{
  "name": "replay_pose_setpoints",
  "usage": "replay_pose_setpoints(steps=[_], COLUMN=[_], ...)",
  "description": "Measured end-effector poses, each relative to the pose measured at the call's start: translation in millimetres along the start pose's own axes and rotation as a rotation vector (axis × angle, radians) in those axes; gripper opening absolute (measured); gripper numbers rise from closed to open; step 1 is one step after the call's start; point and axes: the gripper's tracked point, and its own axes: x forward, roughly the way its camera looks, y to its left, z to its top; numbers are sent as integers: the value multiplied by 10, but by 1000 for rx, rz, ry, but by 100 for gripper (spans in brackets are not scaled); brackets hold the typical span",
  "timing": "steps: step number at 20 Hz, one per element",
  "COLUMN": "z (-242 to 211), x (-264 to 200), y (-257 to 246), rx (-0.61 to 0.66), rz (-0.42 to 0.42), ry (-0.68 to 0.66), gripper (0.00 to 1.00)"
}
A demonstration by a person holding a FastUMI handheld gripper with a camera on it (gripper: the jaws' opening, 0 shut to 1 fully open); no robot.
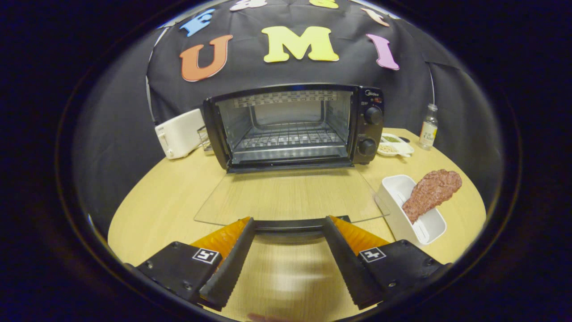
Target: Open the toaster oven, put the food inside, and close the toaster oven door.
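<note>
A: What is seen nearest the toaster oven's door?

B: The gripper is held wide apart, its fingers spread at either end of the door handle; nothing is gripped between them. The glass door is laid flat open over the wooden table.

A: And the food?

B: A brown, rough-textured piece of meat is propped in a white tray, just right of the open door.

A: Beyond that?

B: The toaster oven is seen black, with a wire rack inside and two knobs on its right. A white toaster is placed at its left, a small dish and a bottle at its right.
</note>
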Motion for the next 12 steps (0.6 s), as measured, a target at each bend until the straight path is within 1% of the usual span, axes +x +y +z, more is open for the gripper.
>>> replay_pose_setpoints(steps=[1,5,8,12], z=[71,335,474,578], x=[-51,-334,-513,-683], y=[17,-182,-490,-1020], rx=[-8,-20,-28,4], rz=[20,42,38,33], ry=[-22,-76,-77,-44], gripper=[99,99,99,99])
